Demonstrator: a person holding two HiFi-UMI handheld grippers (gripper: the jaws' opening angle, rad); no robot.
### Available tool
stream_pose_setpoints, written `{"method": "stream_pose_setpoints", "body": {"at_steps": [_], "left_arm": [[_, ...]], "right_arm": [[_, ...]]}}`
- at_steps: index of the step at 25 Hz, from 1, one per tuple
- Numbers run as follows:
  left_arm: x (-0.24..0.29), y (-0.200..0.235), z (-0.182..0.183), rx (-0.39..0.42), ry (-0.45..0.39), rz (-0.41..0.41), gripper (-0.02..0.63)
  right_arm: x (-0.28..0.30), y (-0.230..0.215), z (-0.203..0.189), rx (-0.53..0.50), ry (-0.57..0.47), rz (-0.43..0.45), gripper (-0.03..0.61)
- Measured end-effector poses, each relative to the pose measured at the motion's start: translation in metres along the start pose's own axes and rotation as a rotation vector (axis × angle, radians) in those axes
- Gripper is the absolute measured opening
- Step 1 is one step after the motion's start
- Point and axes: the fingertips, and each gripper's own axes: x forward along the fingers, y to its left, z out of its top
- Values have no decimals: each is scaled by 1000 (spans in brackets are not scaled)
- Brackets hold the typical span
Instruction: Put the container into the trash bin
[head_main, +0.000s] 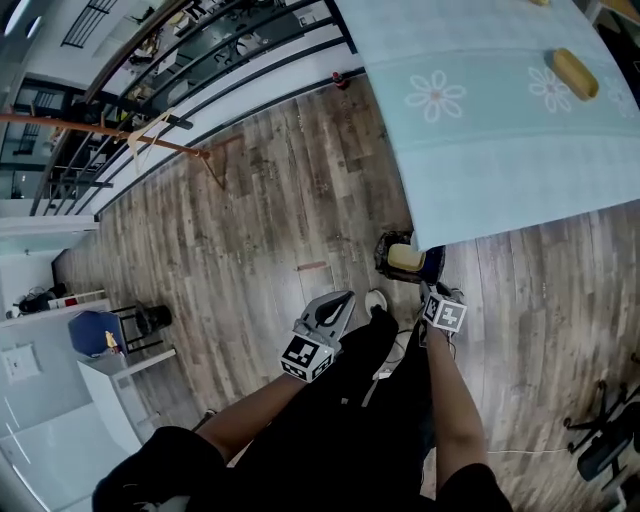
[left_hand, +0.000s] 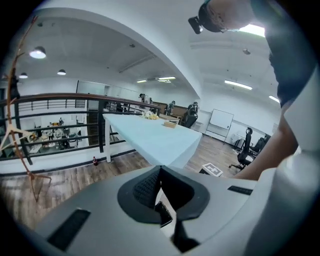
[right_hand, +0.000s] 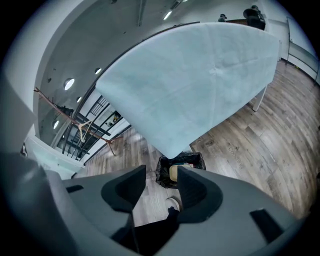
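Observation:
A trash bin lined with a black bag (head_main: 434, 265) stands on the wooden floor under the corner of the table. A pale yellow container (head_main: 405, 258) lies inside it. My right gripper (head_main: 430, 292) hangs just in front of the bin, pointing down, open with nothing between its fingers. In the right gripper view the bin (right_hand: 163, 175) and the container (right_hand: 173, 173) show through the gap of the right gripper (right_hand: 161, 176). My left gripper (head_main: 343, 300) is left of the bin, held out over the floor. In its own view the left gripper (left_hand: 159, 173) has its pads meeting, empty.
A table with a light blue flowered cloth (head_main: 500, 120) overhangs the bin, and a yellow object (head_main: 575, 73) lies on it. The person's shoe (head_main: 376, 300) is beside the bin. A wooden hanger stand (head_main: 150, 140) and a black railing stand at left. An office chair (head_main: 610, 440) is at lower right.

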Motion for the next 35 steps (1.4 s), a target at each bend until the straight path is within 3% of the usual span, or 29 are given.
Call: {"method": "stream_pose_setpoints", "body": {"at_steps": [2, 10, 13, 17, 19, 25, 30, 35], "left_arm": [[-1, -3, 2, 27, 13, -20, 14], [7, -50, 15, -42, 53, -205, 14], [20, -64, 43, -31, 5, -241, 14], [42, -71, 90, -59, -79, -222, 14], [58, -84, 111, -33, -102, -216, 14], [97, -162, 164, -26, -155, -219, 14], [145, -246, 187, -26, -173, -233, 14], [194, -316, 202, 12, -191, -264, 14]], "right_arm": [[-15, 11, 6, 3, -20, 9, 199], [-106, 63, 41, -85, -141, 58, 188], [-146, 79, 66, -121, -218, 82, 155], [-185, 78, 87, -112, -262, 119, 92], [-207, 70, 99, -112, -290, 146, 53], [-295, 34, 150, -196, -399, 195, 43], [-363, -39, 195, -215, -523, 175, 43], [-404, -114, 213, -231, -582, 139, 43]]}}
